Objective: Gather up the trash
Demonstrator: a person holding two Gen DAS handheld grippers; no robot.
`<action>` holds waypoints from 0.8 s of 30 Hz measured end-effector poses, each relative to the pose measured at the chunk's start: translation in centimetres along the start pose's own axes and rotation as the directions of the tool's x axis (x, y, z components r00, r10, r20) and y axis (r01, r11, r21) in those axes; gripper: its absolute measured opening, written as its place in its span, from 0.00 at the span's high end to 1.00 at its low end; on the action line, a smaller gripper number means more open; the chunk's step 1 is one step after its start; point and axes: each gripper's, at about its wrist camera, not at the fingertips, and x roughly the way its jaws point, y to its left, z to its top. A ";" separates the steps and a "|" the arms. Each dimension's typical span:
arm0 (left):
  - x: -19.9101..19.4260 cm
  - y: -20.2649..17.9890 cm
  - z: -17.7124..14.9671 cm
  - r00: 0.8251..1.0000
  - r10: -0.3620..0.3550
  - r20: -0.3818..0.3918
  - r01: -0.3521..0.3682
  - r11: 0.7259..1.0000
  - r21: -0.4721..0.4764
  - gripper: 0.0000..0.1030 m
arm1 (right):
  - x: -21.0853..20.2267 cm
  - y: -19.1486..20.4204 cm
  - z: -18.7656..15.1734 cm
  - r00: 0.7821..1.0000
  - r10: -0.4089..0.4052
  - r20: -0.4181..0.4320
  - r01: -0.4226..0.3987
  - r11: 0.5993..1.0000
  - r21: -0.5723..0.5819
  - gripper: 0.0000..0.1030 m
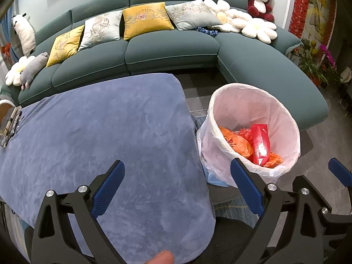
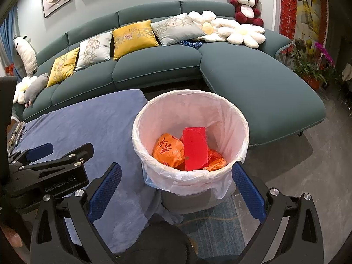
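A white trash bin (image 1: 283,118) (image 2: 231,118) with a thin plastic liner stands on the floor by the table's right end. Inside lie crumpled orange plastic bags (image 1: 238,143) (image 2: 168,149) and a red envelope (image 1: 260,140) (image 2: 195,148). My left gripper (image 1: 177,180) is open and empty over the blue tablecloth (image 1: 105,136), its right finger in front of the bin's near rim. My right gripper (image 2: 176,182) is open and empty just before the bin, its fingers on either side of the near rim. The left gripper also shows in the right wrist view (image 2: 44,151), at the left.
A green sectional sofa (image 1: 171,50) (image 2: 253,81) with cushions and plush toys curves behind the table and bin. Small metal items (image 1: 10,123) lie at the table's far left edge. Potted flowers (image 2: 314,61) stand at the right wall. A blue rug (image 2: 215,226) lies under the bin.
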 end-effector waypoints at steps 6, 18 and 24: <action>0.1 0.1 -0.4 1.000 0.007 -0.005 -0.007 1.000 -0.010 0.10 | 0.1 0.2 -0.2 1.000 0.003 -0.004 -0.003 1.000 -0.004 0.06; 0.0 0.0 -0.9 1.000 0.018 -0.011 -0.018 1.000 0.002 0.10 | 0.2 0.3 -0.7 1.000 0.006 -0.011 -0.006 1.000 -0.005 0.06; 0.0 -0.1 -1.3 0.999 0.033 -0.007 -0.033 0.999 0.009 0.10 | 0.2 0.3 -1.1 1.000 0.002 -0.014 -0.002 1.000 -0.007 0.06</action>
